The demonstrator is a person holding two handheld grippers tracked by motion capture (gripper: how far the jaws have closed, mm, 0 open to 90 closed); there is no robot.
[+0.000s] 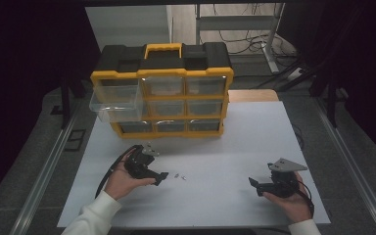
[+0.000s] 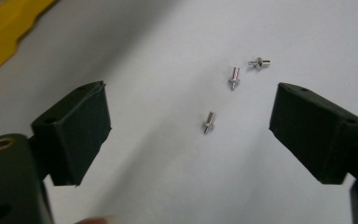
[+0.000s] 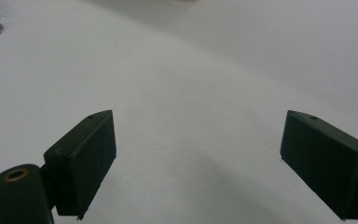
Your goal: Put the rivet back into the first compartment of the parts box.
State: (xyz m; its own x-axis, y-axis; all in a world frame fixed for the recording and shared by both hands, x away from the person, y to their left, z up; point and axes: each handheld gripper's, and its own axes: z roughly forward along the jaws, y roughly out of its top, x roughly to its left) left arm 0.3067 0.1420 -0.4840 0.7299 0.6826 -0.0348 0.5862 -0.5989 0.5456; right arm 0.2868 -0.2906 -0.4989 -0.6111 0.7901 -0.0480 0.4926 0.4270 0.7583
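left gripper sits near tiny screws on the white table. from its own view, jaws apart, nearest screw between them; light, hard, slippery, i'd pinch its shank. right gripper gapes too.

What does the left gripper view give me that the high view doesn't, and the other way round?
Left gripper view alone: three separate small metal pins, nearest, middle, farthest, lying apart on the white table ahead of that gripper's wide-open jaws.

High view alone: the yellow and black drawer organizer, its top-left clear drawer pulled out, plus the right gripper and both hands.

Shared: the left gripper, the white table, the pins as tiny specks, and yellow organizer edge.
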